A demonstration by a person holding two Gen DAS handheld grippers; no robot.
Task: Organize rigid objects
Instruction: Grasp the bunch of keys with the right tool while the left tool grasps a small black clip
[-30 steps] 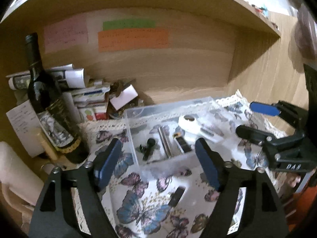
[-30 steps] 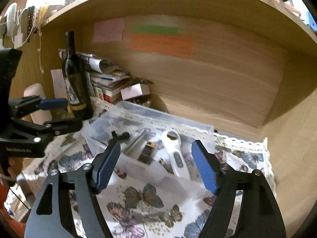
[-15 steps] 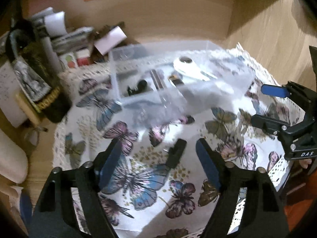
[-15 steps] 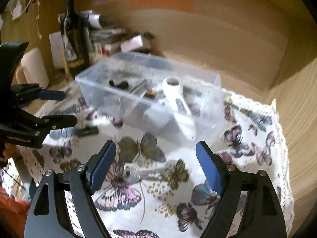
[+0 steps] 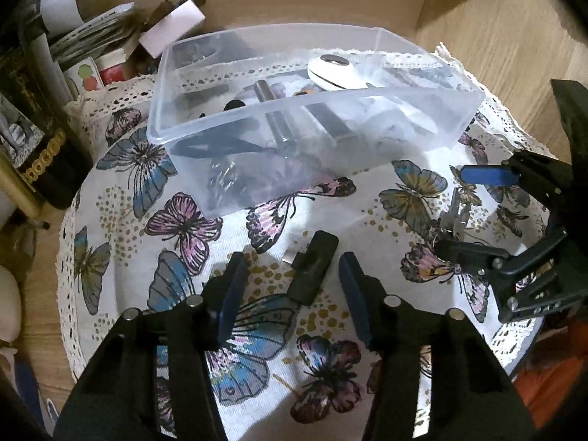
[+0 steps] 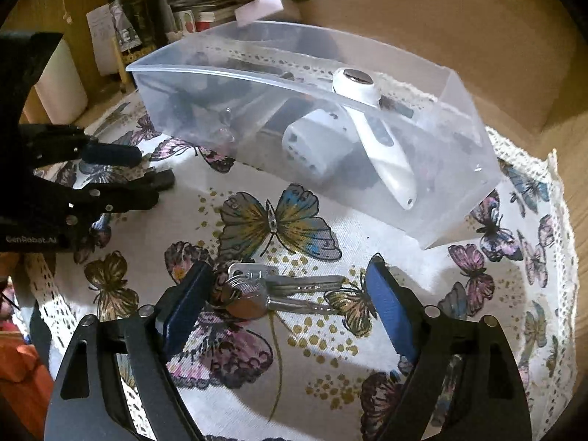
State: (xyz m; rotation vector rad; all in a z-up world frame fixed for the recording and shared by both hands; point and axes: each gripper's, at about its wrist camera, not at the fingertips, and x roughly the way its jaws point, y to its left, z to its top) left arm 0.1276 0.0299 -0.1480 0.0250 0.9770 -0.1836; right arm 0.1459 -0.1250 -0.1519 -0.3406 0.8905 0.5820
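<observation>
Butterfly cloth [image 6: 257,191] carries both targets: keys [image 6: 272,290] lie crosswise between the gaping right gripper [image 6: 290,305]; the unclenched left gripper [image 5: 290,286] straddles a black stick [image 5: 312,268] pointing forward.

Wall: a wooden panel [image 6: 422,11] is rising ahead of the tongs.
Table cover: a butterfly-print cloth [image 5: 121,220] is lying beneath them.
Light: a bright patch is falling on the cloth.
</observation>
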